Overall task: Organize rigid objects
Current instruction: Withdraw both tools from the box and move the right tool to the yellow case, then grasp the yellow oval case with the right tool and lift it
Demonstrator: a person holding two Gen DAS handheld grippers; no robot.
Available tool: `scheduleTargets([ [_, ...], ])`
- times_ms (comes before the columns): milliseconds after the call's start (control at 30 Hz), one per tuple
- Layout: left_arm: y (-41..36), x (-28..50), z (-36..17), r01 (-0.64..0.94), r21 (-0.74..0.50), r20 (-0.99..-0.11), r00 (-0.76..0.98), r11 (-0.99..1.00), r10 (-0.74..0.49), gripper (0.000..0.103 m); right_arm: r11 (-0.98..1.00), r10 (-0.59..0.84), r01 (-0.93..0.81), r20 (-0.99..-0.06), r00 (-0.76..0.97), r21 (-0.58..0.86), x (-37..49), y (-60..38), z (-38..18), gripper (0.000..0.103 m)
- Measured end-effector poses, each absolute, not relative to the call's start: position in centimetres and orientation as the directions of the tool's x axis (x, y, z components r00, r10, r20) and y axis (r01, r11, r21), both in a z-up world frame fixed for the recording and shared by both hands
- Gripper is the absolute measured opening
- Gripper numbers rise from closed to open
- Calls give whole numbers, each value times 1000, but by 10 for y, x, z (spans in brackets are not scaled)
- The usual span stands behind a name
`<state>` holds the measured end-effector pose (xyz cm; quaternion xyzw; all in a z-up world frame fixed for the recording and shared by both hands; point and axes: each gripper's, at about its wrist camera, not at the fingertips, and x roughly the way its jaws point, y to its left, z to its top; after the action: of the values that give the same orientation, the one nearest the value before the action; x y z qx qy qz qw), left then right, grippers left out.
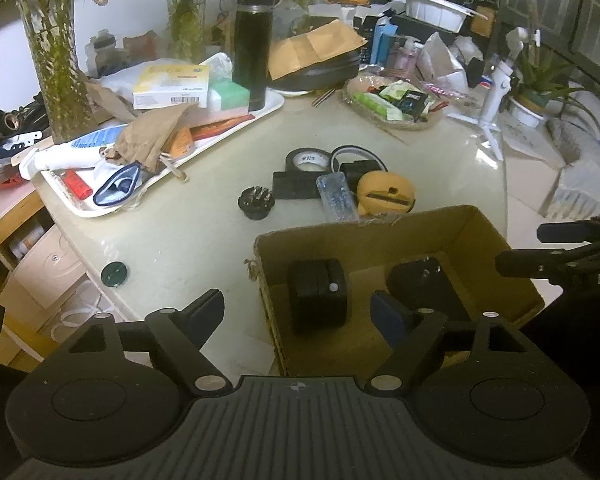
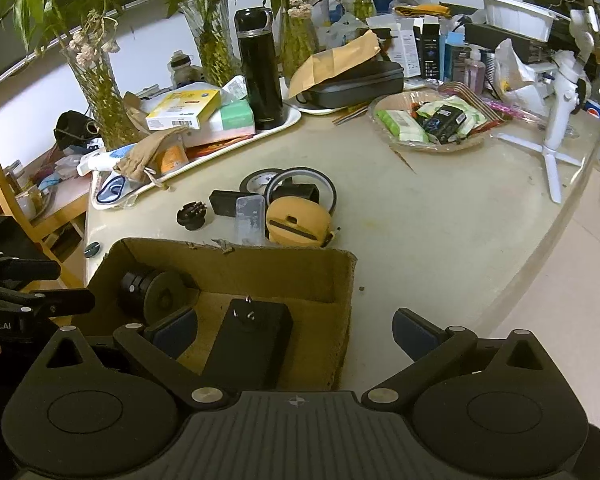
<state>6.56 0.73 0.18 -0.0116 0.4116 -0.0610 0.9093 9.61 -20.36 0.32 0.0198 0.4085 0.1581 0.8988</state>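
Note:
An open cardboard box stands at the table's near edge. In it lie a black cylindrical piece and a flat black block. My left gripper is open and straddles the box's left wall, its pads clear of the black piece. My right gripper is open too and straddles the box's right wall, with the flat block lying below its left finger. Beyond the box sit a yellow tape measure, a clear case, a tape roll, a black bar and a round black plug.
A white tray piled with boxes, a pouch and a black flask fills the back left. A basket of packets, a white gimbal stand and glass vases stand behind. A small green disc lies near the left table edge.

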Motion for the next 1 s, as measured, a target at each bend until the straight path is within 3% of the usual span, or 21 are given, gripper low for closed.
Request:
scheduleTargets([
  [1000, 13, 88, -1, 95, -75, -666, 736, 993, -121, 81, 941, 330, -276, -712, 620, 195, 158, -186, -4, 102],
])
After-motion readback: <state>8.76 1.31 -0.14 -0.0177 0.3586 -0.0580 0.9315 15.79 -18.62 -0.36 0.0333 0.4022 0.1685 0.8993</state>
